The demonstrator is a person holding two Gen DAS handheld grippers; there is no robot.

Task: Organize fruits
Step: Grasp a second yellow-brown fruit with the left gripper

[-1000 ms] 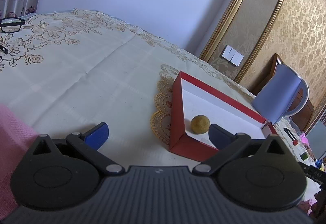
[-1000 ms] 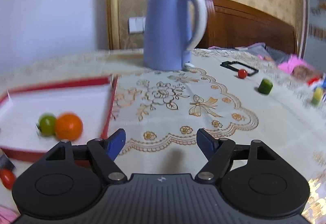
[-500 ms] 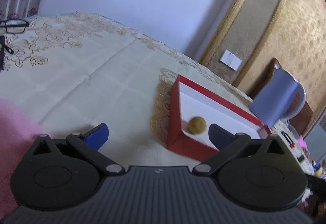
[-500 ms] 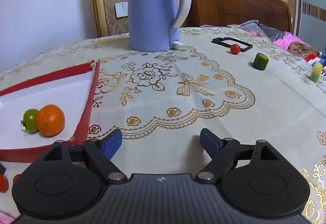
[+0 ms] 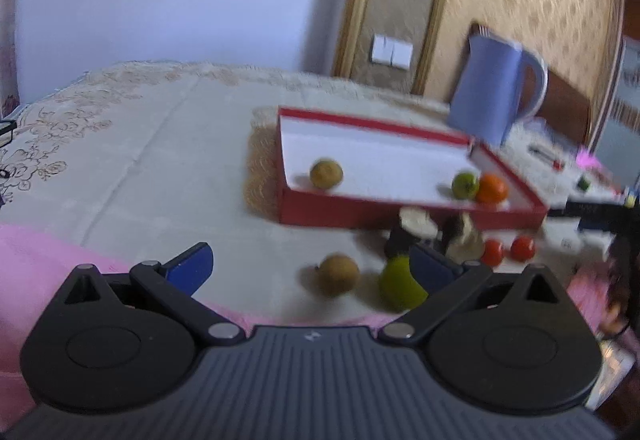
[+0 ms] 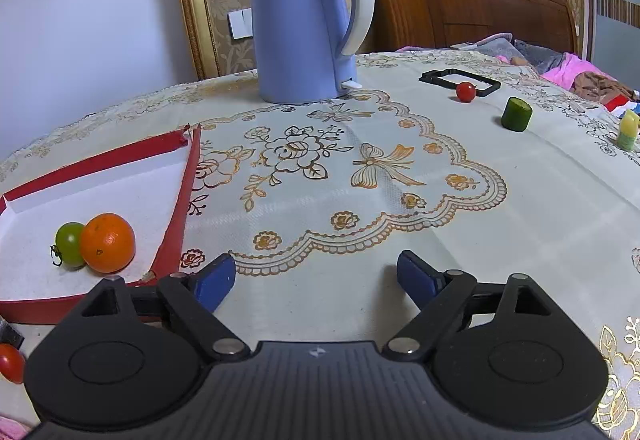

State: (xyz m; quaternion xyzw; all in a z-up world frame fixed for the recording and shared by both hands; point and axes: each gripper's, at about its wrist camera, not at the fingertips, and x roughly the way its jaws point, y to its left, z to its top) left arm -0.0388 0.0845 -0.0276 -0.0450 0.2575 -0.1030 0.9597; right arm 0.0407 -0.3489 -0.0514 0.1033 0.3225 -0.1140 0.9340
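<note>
A red tray (image 5: 408, 209) with a white floor holds a brown fruit (image 5: 326, 173), a green tomato (image 5: 465, 184) and an orange (image 5: 492, 188). In front of it on the cloth lie another brown fruit (image 5: 338, 274), a green pear (image 5: 399, 284) and two red tomatoes (image 5: 508, 250). My left gripper (image 5: 310, 267) is open and empty, just before the loose brown fruit. My right gripper (image 6: 316, 280) is open and empty over bare cloth, right of the tray (image 6: 182, 199), orange (image 6: 106, 248) and green tomato (image 6: 69, 243).
A blue kettle (image 6: 308, 27) stands at the back. A red tomato (image 6: 465, 91) by a black frame (image 6: 460, 80), a green cylinder (image 6: 517, 114) and a yellow piece (image 6: 627, 129) lie far right. Pink cloth (image 5: 36, 260) lies near left. Small dark and white items (image 5: 436, 228) sit by the tray.
The left gripper has swung right and pulled back; the whole tray and the loose fruits in front of it have come into view. The right gripper has shifted slightly; both stay open.
</note>
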